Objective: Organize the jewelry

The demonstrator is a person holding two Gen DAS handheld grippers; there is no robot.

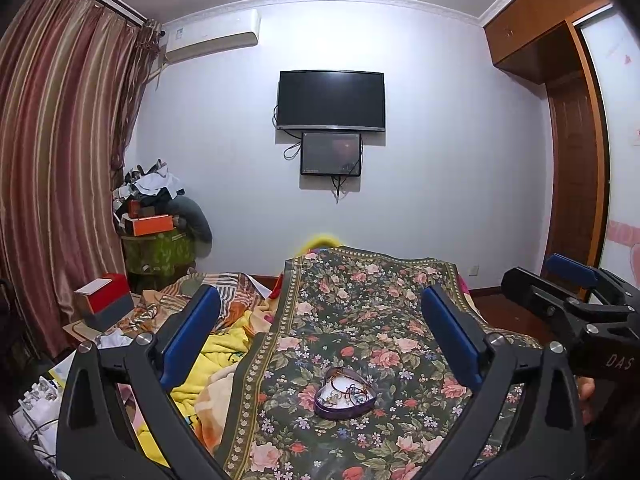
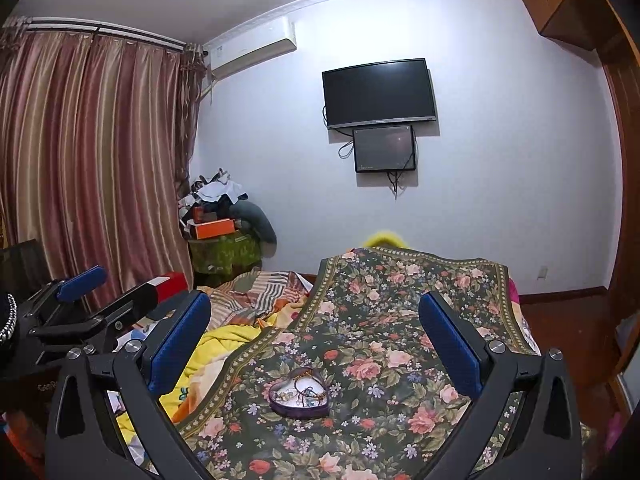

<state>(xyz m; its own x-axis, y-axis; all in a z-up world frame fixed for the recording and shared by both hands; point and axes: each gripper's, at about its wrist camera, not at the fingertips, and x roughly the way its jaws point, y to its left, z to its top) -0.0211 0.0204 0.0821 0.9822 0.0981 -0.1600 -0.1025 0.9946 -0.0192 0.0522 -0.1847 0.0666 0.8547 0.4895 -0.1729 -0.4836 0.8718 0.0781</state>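
A purple heart-shaped box with a white lining sits on the floral cloth on the bed. It holds several tangled jewelry pieces. It also shows in the right wrist view. My left gripper is open and empty, held above and behind the box. My right gripper is open and empty, also above the box, which lies a little left of its middle. The right gripper shows at the right edge of the left wrist view. The left gripper shows at the left edge of the right wrist view.
A yellow blanket and striped bedding lie left of the cloth. A red and grey box stands at the left. A cluttered green stand is in the corner by the curtains. A TV hangs on the far wall; a wardrobe is right.
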